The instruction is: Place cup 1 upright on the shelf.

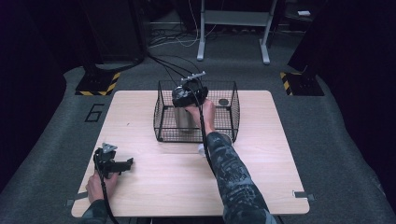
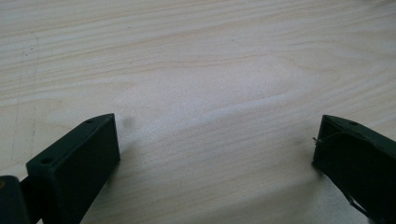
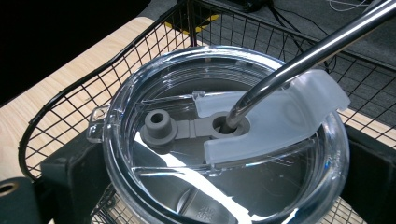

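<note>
A steel tumbler (image 1: 183, 119) with a clear lid (image 3: 224, 186) and a metal straw (image 3: 299, 60) stands upright inside a black wire basket (image 1: 231, 109). My right gripper (image 1: 187, 95) comes down over its top. In the right gripper view the two black jaws press the tumbler's sides just under the lid, with the right gripper (image 3: 222, 168) shut on it. Near the table's front left corner my left gripper (image 1: 128, 163) lies low, pointing right. Its jaws stand wide apart over bare wood in the left gripper view, where the left gripper (image 2: 215, 144) holds nothing.
The basket sits at the back middle of the light wooden table (image 1: 187, 186), and a small dark round thing (image 1: 224, 101) lies in its right part. Dark floor, cables and a white stand's legs (image 1: 233, 37) lie beyond the table.
</note>
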